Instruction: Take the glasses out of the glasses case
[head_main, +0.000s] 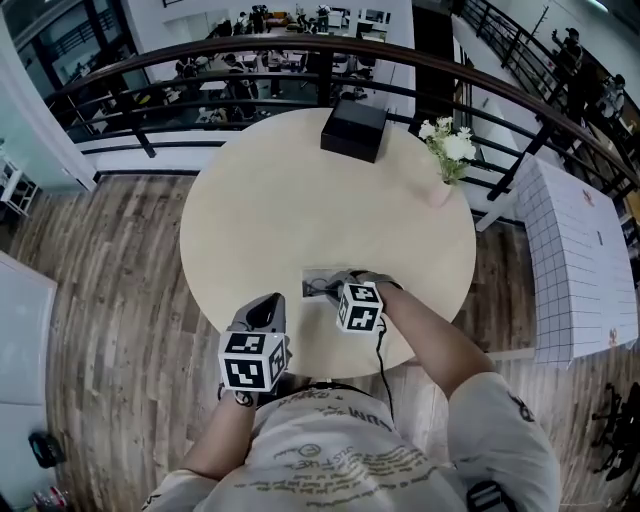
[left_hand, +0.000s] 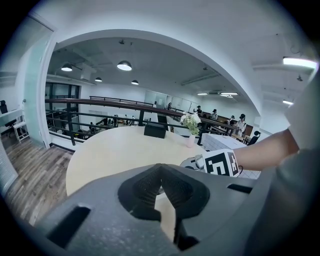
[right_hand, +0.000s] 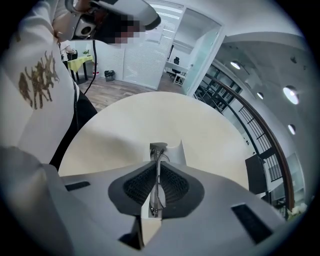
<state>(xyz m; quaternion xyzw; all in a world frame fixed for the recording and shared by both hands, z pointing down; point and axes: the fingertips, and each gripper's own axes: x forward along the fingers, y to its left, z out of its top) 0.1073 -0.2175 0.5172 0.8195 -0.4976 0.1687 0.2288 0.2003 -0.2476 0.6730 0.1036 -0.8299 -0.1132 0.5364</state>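
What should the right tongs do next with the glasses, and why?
Probably lift the right gripper slowly up and back. Its tongs are shut on the thin glasses frame, whose front end is at the glasses case on the table, so they likely need pulling clear.

Thin wire-frame glasses (right_hand: 157, 155), edge-on & upright, just over white case (right_hand: 173, 151).

On the table (head_main: 290, 210), the box (head_main: 353, 131) sits at its far edge, the vase (head_main: 445, 170) at its far right and the glasses case (head_main: 318, 281) near its front edge. The right gripper (head_main: 332, 287), clamped on the glasses (right_hand: 157, 185), is over the case. The left gripper (head_main: 266, 305) is over the table's front edge, further left.
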